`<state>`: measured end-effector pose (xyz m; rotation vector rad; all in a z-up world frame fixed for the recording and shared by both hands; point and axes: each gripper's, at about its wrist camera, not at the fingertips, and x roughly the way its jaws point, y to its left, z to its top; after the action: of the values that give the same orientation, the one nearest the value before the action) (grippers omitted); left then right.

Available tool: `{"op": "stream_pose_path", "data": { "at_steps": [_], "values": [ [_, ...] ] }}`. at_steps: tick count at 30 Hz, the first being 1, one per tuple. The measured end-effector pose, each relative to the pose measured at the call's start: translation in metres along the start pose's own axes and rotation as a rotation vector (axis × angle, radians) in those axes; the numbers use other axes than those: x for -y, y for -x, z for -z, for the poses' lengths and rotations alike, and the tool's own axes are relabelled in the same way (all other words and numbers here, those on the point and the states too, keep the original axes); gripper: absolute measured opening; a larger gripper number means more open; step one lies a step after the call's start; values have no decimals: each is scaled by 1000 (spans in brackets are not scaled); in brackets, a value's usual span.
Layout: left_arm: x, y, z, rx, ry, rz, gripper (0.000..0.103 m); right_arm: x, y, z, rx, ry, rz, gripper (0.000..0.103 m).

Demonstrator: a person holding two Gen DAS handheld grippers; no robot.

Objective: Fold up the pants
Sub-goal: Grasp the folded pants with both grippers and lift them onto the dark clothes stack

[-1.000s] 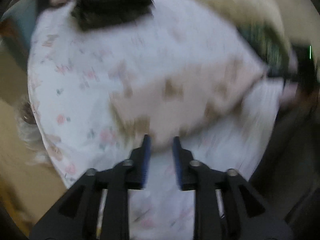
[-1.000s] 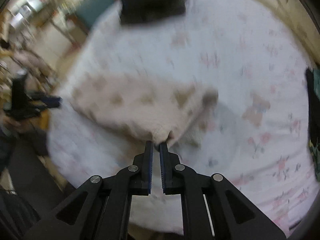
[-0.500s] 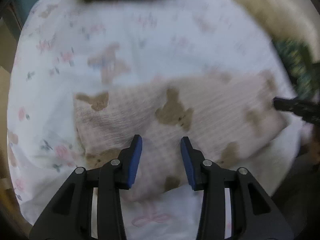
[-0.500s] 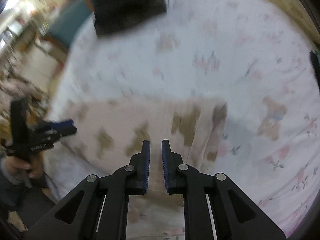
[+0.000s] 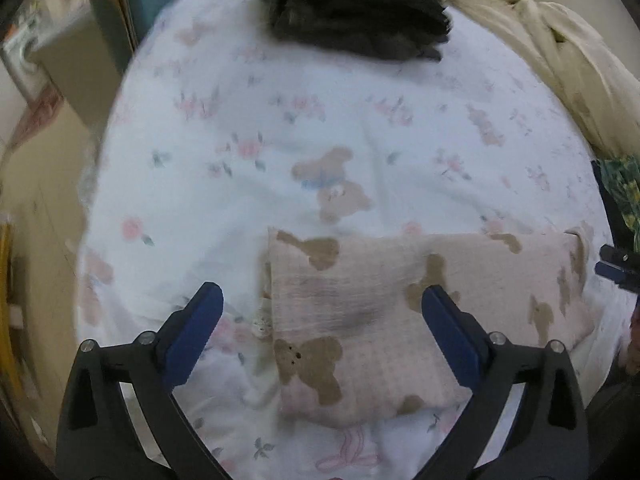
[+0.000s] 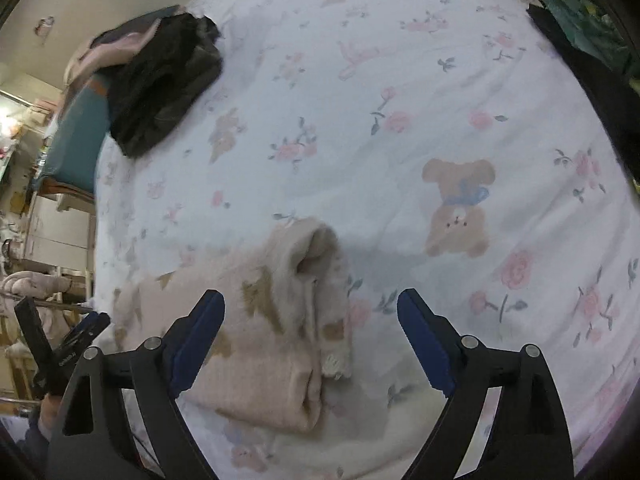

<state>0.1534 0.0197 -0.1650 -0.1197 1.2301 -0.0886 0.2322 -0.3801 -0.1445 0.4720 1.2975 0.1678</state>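
Both my grippers spread wide, holding nothing: left gripper (image 5: 322, 308) over the near end of the pants (image 5: 420, 312), right gripper (image 6: 311, 312) over the far, layered end. One pair of pants, pink with brown bears, lies flat in a folded strip on the bedsheet (image 5: 280, 120), probably released to settle. One dark garment (image 5: 356, 4) sits well apart.

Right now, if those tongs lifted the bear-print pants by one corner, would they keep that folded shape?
Probably not. The pants look like soft, thin cloth, with drooping layers at their open end, so the fold would likely fall open. They also look light, and a push would probably bunch them on the bedsheet rather than slide them whole.
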Motion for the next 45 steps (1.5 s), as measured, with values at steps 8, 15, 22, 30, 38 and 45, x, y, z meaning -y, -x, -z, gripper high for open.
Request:
{"op": "stream_pose_path", "data": {
  "at_steps": [8,15,22,30,38,45],
  "values": [
    [17,-31,8,-61,-75,93,80,-22,-46,13,-112,127,13,89],
    [44,-10,11,-62,-204,189,11,-58,-62,30,-173,244,-58,15],
    [32,57,-33,133,-158,238,11,-75,-12,8,-4,267,-134,12],
    [21,99,-154,309,-173,234,11,-141,40,-84,212,347,-250,12],
    [-9,52,-304,402,-180,80,12,-227,-12,-248,243,493,-201,12],
    [-40,-39,-376,391,-60,24,12,-243,-102,-332,231,436,-143,14]
  ]
}}
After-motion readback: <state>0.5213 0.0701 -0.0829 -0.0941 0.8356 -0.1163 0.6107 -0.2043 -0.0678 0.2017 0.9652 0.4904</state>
